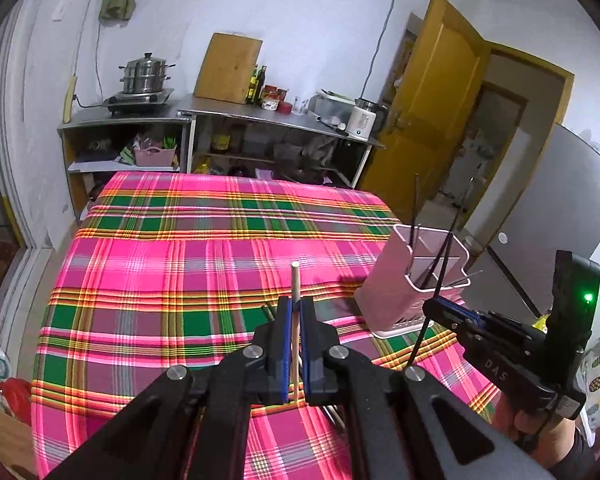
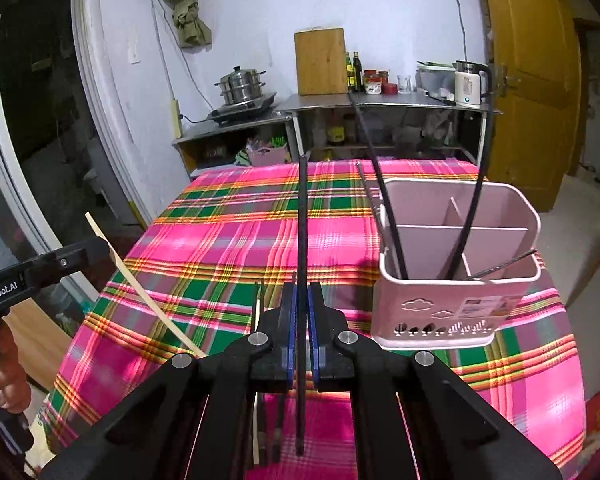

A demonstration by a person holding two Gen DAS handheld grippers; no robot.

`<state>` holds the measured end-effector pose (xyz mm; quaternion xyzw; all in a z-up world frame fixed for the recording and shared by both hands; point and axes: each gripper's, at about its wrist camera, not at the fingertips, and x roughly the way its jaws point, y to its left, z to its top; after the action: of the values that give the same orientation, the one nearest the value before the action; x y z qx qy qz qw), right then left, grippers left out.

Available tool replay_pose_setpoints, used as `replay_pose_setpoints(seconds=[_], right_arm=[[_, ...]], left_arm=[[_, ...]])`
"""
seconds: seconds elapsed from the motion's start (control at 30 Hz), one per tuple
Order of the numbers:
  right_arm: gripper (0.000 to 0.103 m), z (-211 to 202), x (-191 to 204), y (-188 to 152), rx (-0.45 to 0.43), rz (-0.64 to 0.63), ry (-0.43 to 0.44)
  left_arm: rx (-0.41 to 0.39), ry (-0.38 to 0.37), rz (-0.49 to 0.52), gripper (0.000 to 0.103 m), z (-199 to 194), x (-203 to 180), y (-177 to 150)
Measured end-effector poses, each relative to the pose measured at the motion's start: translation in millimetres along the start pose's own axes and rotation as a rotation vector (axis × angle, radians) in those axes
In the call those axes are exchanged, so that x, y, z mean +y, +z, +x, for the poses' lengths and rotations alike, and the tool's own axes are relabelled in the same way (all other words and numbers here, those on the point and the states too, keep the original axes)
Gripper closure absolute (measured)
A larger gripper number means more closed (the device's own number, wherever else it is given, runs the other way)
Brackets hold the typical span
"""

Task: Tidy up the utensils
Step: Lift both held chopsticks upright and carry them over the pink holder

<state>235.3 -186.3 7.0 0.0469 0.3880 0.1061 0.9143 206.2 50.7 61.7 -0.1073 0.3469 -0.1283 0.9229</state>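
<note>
Table w/ pink plaid cloth (image 2: 236, 240): pink utensil caddy (image 2: 452, 312) stands on right side; few loose chopsticks (image 2: 260, 304) lie near front edge.
</note>
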Motion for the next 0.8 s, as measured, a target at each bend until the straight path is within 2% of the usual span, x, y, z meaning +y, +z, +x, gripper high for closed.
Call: replay_pose_setpoints(seconds=[0.5,0.8], right_arm=[[0.097,-31,-25,8,-0.048,0.032,-0.025],[0.098,-55,-52,25,-0.096,0.061,-0.06]], left_arm=[[-0.014,-0.082,0.043,0.1,-1,-39,16],[-0.026,-0.147,0.082,0.1,12,-80,47]])
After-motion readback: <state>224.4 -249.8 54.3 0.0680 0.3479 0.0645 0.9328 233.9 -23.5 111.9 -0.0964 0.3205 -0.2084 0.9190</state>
